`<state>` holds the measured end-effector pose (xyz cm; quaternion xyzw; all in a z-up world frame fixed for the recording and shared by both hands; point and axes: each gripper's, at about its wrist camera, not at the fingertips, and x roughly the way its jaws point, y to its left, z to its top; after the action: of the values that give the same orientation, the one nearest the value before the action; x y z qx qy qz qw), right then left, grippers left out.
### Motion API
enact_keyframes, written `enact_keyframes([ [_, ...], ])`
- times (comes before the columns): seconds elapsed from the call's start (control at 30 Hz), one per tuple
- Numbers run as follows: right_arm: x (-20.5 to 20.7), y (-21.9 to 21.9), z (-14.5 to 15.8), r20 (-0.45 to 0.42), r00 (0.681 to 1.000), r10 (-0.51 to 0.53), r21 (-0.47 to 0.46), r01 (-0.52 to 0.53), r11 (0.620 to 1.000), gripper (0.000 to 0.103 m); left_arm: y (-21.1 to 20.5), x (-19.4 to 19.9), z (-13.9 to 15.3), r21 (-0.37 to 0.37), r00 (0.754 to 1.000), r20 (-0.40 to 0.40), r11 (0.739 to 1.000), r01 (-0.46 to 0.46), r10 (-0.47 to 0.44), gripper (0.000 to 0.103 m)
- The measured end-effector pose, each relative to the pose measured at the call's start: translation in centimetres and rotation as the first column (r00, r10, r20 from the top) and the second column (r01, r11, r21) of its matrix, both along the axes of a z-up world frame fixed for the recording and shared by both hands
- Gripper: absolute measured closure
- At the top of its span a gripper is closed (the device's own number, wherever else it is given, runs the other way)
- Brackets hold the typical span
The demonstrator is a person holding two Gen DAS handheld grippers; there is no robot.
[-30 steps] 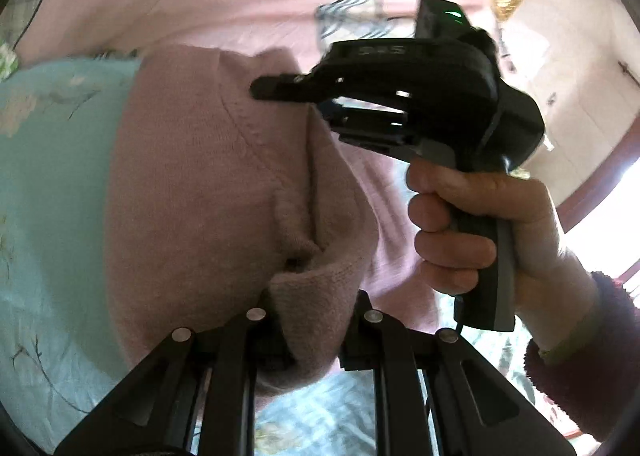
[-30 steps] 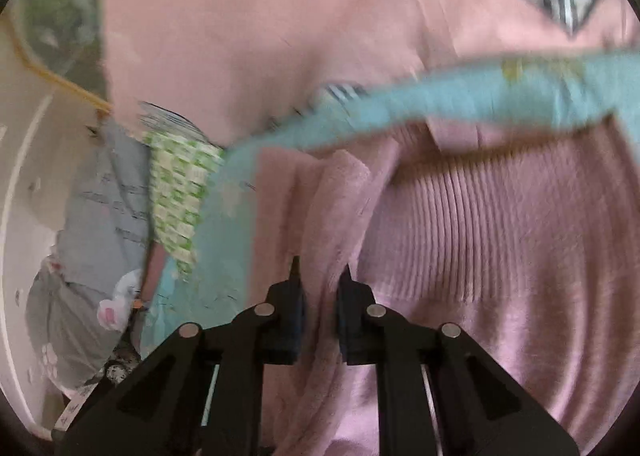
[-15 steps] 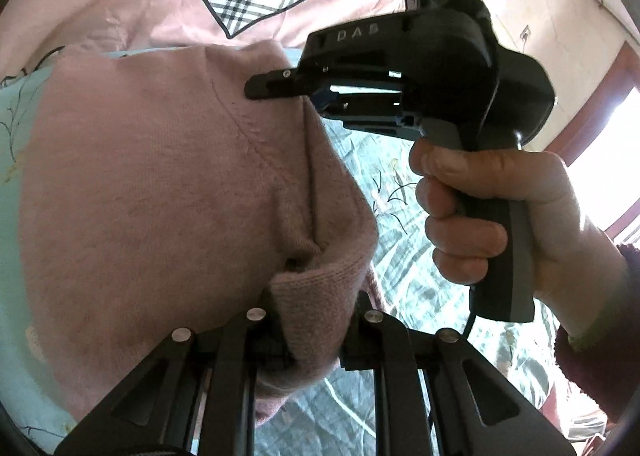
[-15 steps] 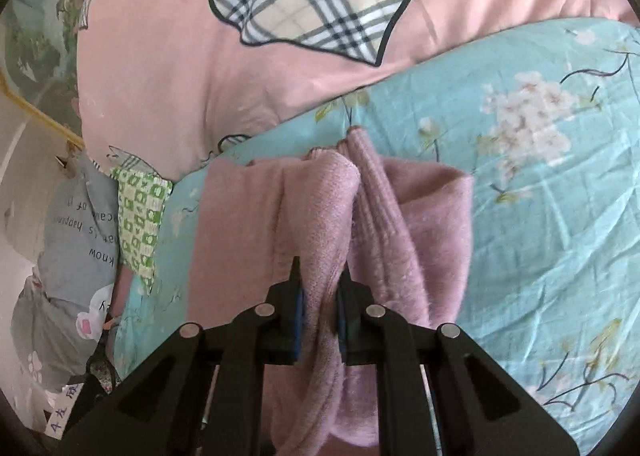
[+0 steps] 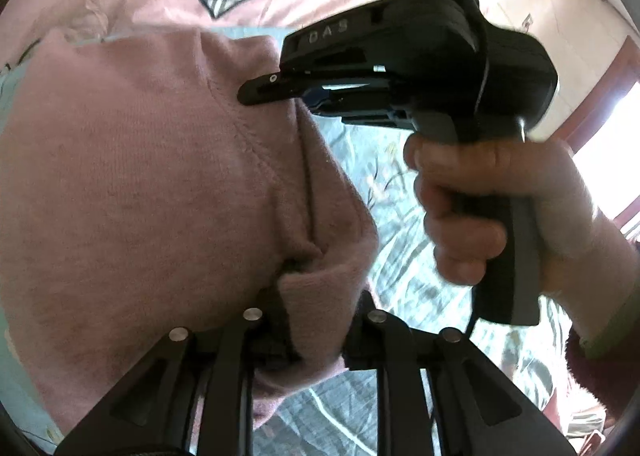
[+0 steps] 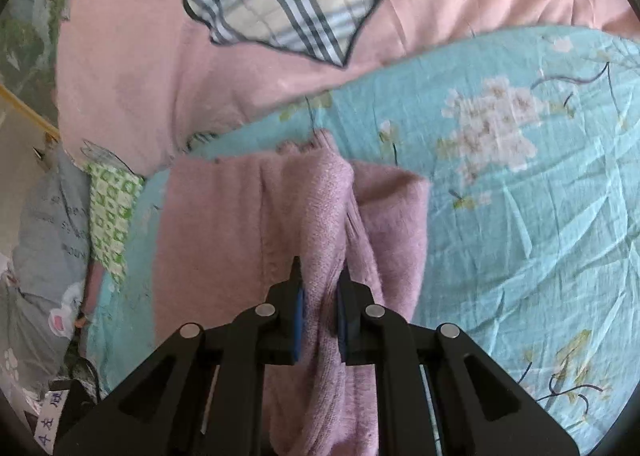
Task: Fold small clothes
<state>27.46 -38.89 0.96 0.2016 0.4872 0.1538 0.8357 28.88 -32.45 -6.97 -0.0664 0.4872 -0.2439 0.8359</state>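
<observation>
A small pink knit sweater hangs held up over a turquoise floral bedsheet. My left gripper is shut on a thick fold of the sweater's near edge. My right gripper is shut on another bunched fold of the sweater, which drapes away below it. In the left wrist view the right gripper shows from the side, pinching the sweater's far edge, with the person's hand on its handle.
A pink quilt with a plaid heart patch lies behind the sheet. A green patterned cloth and a grey printed garment lie at the left. A wall and a bright window are at the right.
Both grippers lifted the sweater and swung it toward the quilt; the heart patch and more bedsheet came into view. Both grips stayed shut on the sweater.
</observation>
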Motion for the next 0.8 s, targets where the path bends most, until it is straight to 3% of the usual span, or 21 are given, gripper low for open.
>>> enact_keyframes([
  [0.07,0.2,-0.6,-1.0,-0.041,0.999,-0.024,0.032,0.026,0.999,0.087,0.3,-0.3,0.0,-0.002,1.0,-0.013,1.0,0.005,-0.005,0.079],
  [0.13,-0.2,-1.1,-0.8,-0.029,0.998,-0.048,0.044,0.049,0.998,0.082,0.7,-0.6,0.5,-0.027,0.999,-0.028,1.0,0.016,-0.016,0.056],
  [0.2,-0.9,-1.6,0.0,-0.013,0.996,-0.086,0.019,0.086,0.996,0.065,1.4,-1.6,1.0,-0.042,0.999,-0.041,0.999,0.031,-0.033,0.044],
  [0.37,-4.3,-3.3,2.0,0.022,0.99,-0.142,0.059,0.141,0.988,0.063,4.6,-4.3,1.8,-0.068,0.998,-0.067,0.998,0.013,-0.018,0.043],
  [0.57,-8.9,-2.4,3.3,0.047,0.991,-0.123,0.134,0.115,0.984,0.063,11.5,-6.0,3.1,-0.085,0.989,-0.073,0.987,-0.137,0.131,0.042],
  [0.8,-10.0,0.8,1.0,0.005,0.998,-0.07,0.118,0.069,0.991,0.063,16.9,-3.9,3.1,-0.06,0.955,-0.098,0.956,-0.287,0.281,0.042],
])
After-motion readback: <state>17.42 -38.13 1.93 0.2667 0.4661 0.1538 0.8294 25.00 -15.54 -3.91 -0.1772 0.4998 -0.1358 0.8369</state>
